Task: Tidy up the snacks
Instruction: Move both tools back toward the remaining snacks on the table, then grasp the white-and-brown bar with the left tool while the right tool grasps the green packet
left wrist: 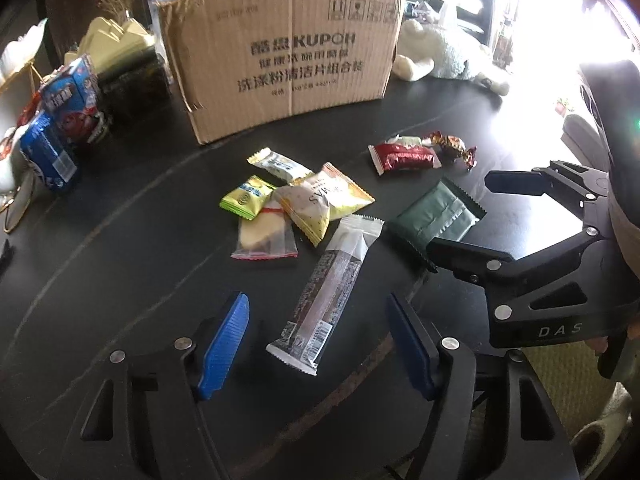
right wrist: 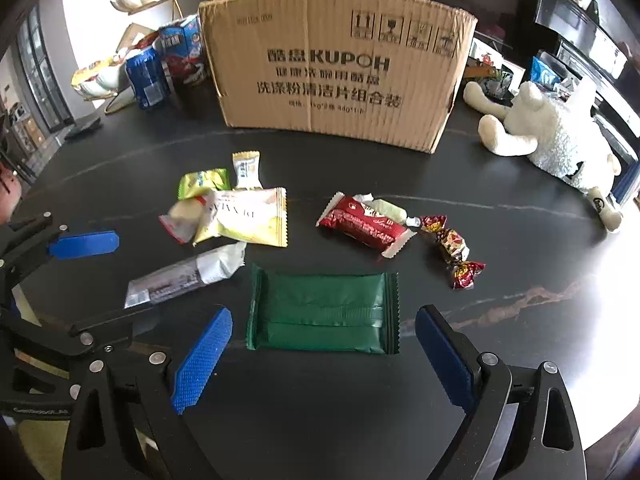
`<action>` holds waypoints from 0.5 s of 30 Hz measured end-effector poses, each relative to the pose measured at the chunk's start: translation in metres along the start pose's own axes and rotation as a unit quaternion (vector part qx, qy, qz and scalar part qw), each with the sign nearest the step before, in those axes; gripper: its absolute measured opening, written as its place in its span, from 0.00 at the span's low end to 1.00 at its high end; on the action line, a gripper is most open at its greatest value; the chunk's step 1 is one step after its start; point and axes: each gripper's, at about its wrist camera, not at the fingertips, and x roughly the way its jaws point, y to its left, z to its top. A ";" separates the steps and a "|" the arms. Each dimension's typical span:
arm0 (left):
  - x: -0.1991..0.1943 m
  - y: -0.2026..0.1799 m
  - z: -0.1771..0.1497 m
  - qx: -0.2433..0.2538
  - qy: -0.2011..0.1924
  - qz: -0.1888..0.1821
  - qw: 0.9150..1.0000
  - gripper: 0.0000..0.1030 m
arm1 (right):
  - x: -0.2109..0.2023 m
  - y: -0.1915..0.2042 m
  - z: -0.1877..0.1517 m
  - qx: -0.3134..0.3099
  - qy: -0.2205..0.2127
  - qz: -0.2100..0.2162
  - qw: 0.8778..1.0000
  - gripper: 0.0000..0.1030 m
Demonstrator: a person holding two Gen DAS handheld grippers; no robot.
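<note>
Left hand-held gripper (left wrist: 316, 344): sitting nearest the lens, blue pads spread apart, gripping nothing, its gap lying over the near end of a long grey-brown snack bar (left wrist: 326, 292) that is lying flat on the dark bench (left wrist: 120, 264).

Right hand-held gripper (right wrist: 324, 356): jaws standing wide apart, gripping nothing, framing the near edge of a green foil packet (right wrist: 322, 312) that is resting flat on the bench.

Mid bench, left cluster: a yellow-and-white pouch (right wrist: 244, 222) lying partly over a clear-wrapped cake slice (right wrist: 182, 218); a lime-green sachet (right wrist: 202, 182) and a small cream sachet (right wrist: 246, 168) lying just behind them.

Mid bench, right cluster: a red wrapped bar (right wrist: 366, 226) overlapping a pale wrapped sweet (right wrist: 390, 210); a twist-wrapped foil candy (right wrist: 452, 246) lying just beside.

Far bench: a brown cardboard box (right wrist: 340, 72) standing upright behind all the snacks. Blue snack packages (right wrist: 146, 74) standing to its left; a white plush toy (right wrist: 560, 140) lying to its right.
</note>
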 end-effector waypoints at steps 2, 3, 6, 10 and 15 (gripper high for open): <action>0.005 0.000 0.002 -0.001 0.003 -0.005 1.000 0.63 | 0.005 -0.001 0.000 0.001 0.007 -0.001 1.000 0.91; 0.006 0.000 0.002 -0.002 0.004 -0.006 1.000 0.63 | 0.008 -0.003 0.000 0.002 0.012 0.002 1.000 0.91; 0.012 0.000 0.005 -0.004 0.007 -0.009 1.000 0.62 | 0.012 -0.006 0.001 0.007 0.016 0.000 1.000 0.91; 0.018 -0.001 0.007 -0.005 0.010 -0.016 1.000 0.55 | 0.017 -0.007 0.002 0.006 0.021 0.002 1.000 0.91; 0.022 -0.003 0.010 -0.007 0.011 -0.023 1.000 0.50 | 0.019 -0.010 0.002 0.017 0.021 0.000 1.000 0.91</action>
